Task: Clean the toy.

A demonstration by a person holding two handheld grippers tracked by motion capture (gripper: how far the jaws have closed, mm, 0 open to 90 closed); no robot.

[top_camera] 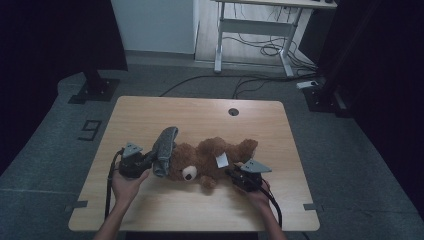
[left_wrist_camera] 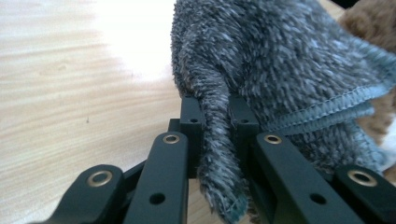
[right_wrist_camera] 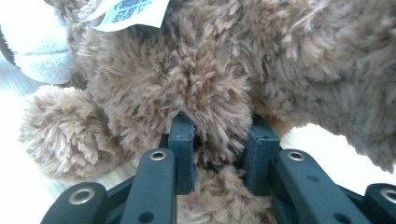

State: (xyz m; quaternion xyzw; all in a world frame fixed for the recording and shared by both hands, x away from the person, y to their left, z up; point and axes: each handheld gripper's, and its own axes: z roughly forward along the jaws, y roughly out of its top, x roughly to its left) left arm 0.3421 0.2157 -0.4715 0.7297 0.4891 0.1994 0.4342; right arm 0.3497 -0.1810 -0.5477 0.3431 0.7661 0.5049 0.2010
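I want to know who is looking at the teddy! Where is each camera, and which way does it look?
High view: above the table, looking forward and down; forearms, both hands, left gripper, right gripper.
Left gripper view: on that gripper, looking along its jaws shut on the grey towel.
Right gripper view: looking along its jaws shut on the teddy bear.
All three share the bear.

A brown teddy bear (top_camera: 212, 160) lies on its side, a grey fluffy cloth (top_camera: 164, 150) draped against its head.
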